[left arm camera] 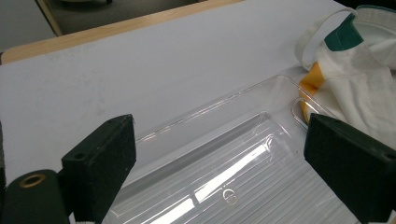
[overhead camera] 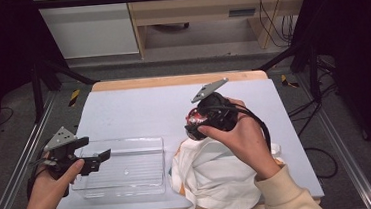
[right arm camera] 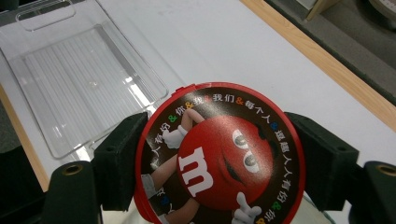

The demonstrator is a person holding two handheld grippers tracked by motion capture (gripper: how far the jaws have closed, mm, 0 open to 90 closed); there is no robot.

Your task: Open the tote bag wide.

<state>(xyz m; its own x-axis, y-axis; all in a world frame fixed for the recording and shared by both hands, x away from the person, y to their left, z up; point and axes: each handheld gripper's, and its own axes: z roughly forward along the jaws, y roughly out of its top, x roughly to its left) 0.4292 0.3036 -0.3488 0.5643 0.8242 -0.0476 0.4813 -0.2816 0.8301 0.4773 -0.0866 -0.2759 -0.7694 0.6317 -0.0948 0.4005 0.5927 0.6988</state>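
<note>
candy tin [right arm camera: 219, 156] with the red round lid sits clamped between the right gripper [overhead camera: 195, 124] jaws, lifted above the white bag [overhead camera: 219, 174]. clear tray [overhead camera: 123, 167] lies off to its left, nearer the left gripper [overhead camera: 100, 159], whose jaws gape with nothing between them.

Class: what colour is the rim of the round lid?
Red; the lid shows best in the right gripper view.
</note>
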